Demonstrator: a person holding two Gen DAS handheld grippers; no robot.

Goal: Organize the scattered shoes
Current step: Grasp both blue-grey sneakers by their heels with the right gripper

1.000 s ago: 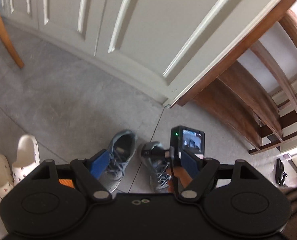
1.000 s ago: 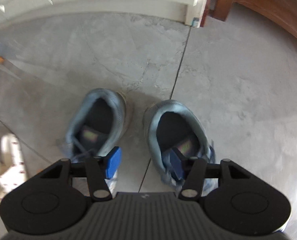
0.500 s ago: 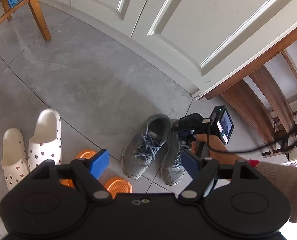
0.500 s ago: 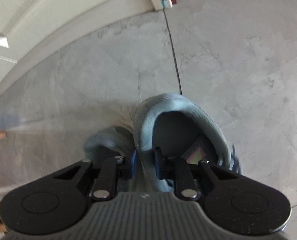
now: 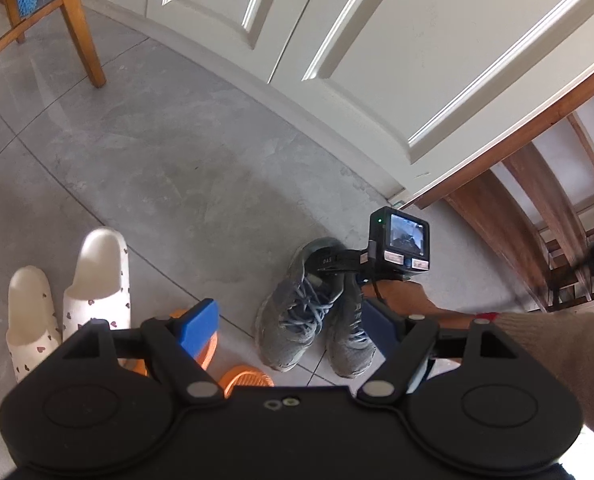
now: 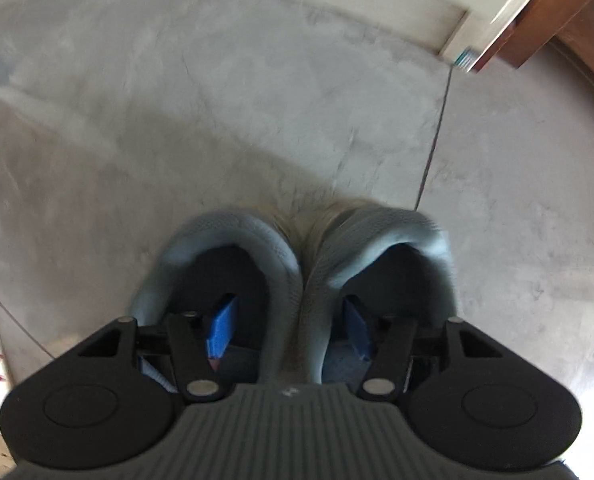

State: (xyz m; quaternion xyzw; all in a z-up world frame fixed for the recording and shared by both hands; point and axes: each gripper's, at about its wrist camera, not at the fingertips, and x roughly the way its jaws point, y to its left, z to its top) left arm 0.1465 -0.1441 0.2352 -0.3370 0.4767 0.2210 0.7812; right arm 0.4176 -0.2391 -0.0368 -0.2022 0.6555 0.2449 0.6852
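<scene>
Grey stone-look floor tiles run up to a white panelled door, with a wooden chair leg at the far left and dark wooden stair rails to the right. Two grey sneakers sit side by side on the floor, touching along their inner sides, heels toward the door and toes toward the left wrist camera, their long axes nearly parallel. The right gripper points straight down over them, one blue pad inside each shoe opening, so the two adjoining inner collars lie between its jaws; the jaws are opening and the pads stand off the fabric. The left gripper hovers above with its jaws wide apart and nothing in them. Beside the sneakers lie orange slippers, and further left white slippers with small hearts, toes pointing away from the camera.
</scene>
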